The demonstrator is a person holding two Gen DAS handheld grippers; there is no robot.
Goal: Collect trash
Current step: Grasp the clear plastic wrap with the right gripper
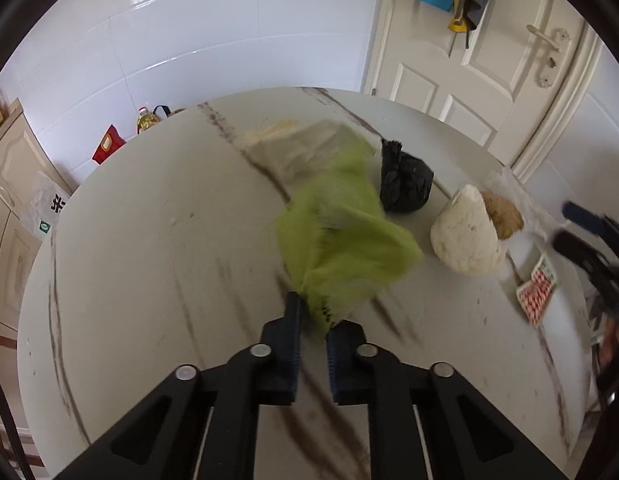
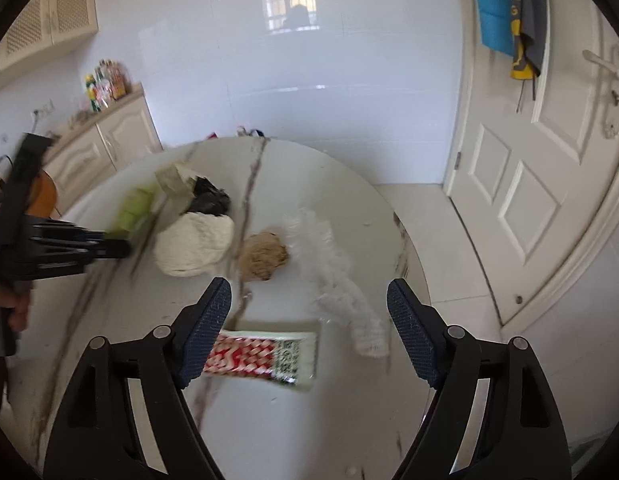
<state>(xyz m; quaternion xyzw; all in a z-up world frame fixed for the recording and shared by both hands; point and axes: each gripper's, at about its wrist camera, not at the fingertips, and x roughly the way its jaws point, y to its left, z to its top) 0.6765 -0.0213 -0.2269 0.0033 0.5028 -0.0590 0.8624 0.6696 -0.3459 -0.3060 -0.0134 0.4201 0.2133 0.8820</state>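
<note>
Left gripper (image 1: 311, 320): jaws nearly together, pinching one corner of the green bag (image 1: 341, 236). Bag is blurred and drapes away toward 12 o'clock over the round marble table (image 1: 149, 240); I cannot tell whether it hangs clear of the top or drags on it.

Right gripper (image 2: 309, 332): jaws spread wide, holding nothing, poised above the red-and-white wrapper (image 2: 261, 354), which lies flat between the fingers at 6 o'clock in the right wrist view.

Other trash on the table: black knotted bag (image 1: 405, 184) touching the green one at its 2 o'clock; white lump (image 1: 465, 236) just beside a brown wad (image 1: 505, 216); clear crinkled plastic (image 2: 333, 264) at the table's 3 o'clock edge; grey paper (image 1: 309, 148) partly under the green bag.

Risks, as judged:
- Corner-only pinch on thin film; it may slip out.
- Trailing bag may sweep the black bag off its spot.
- Flat wrapper offers no raised edge; fingers may skate over it or push it toward the rim.
</note>
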